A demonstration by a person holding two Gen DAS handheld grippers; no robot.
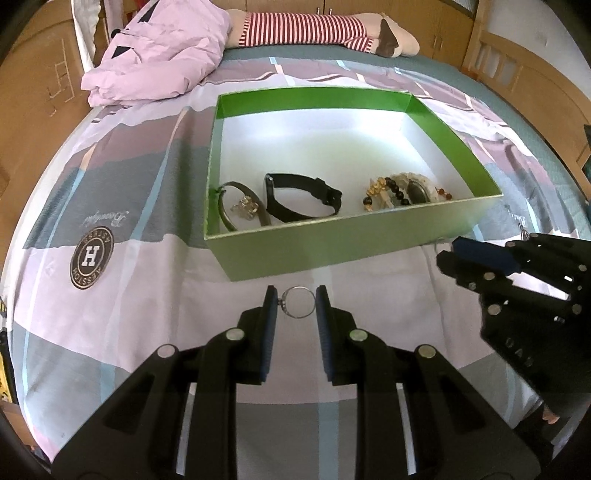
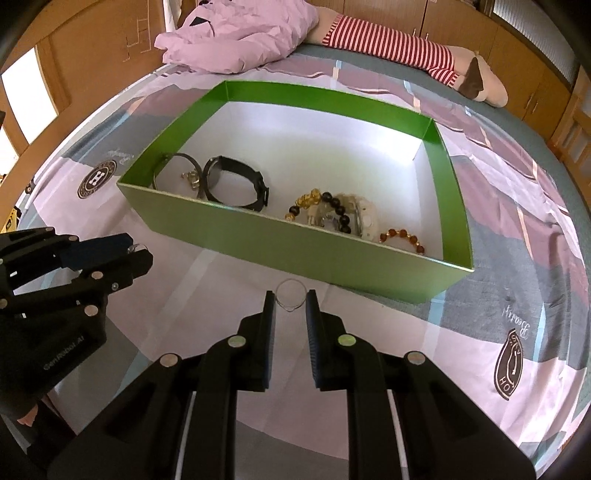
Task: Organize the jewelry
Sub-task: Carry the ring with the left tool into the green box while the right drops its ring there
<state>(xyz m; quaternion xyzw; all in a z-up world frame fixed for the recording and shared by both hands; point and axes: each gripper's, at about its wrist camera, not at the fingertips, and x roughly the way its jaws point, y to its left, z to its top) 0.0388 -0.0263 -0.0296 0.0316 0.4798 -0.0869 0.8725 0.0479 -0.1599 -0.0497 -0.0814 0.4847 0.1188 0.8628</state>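
Note:
My left gripper [image 1: 296, 295] is shut on a silver ring [image 1: 285, 299], held upright between the pads just above the bedsheet. My right gripper [image 2: 291, 301] is shut on a thin wire hoop ring [image 2: 291, 280], also a little above the sheet. Both hover in front of the near wall of an open green box [image 1: 332, 247] [image 2: 295, 251] with a white floor. Inside lie a black watch [image 1: 303, 199] [image 2: 236, 184], a grey bangle [image 1: 240, 203] [image 2: 181, 173] and beaded bracelets [image 1: 395, 192] [image 2: 332, 214]. Each gripper shows in the other's view: right gripper [image 1: 448, 251], left gripper [image 2: 138, 248].
The box rests on a bed with a pink, grey and blue patchwork sheet [image 1: 110, 295]. A crumpled pink duvet [image 1: 159, 55] and a red-striped plush toy [image 1: 306, 29] lie at the far end. Wooden furniture [image 2: 92, 44] surrounds the bed.

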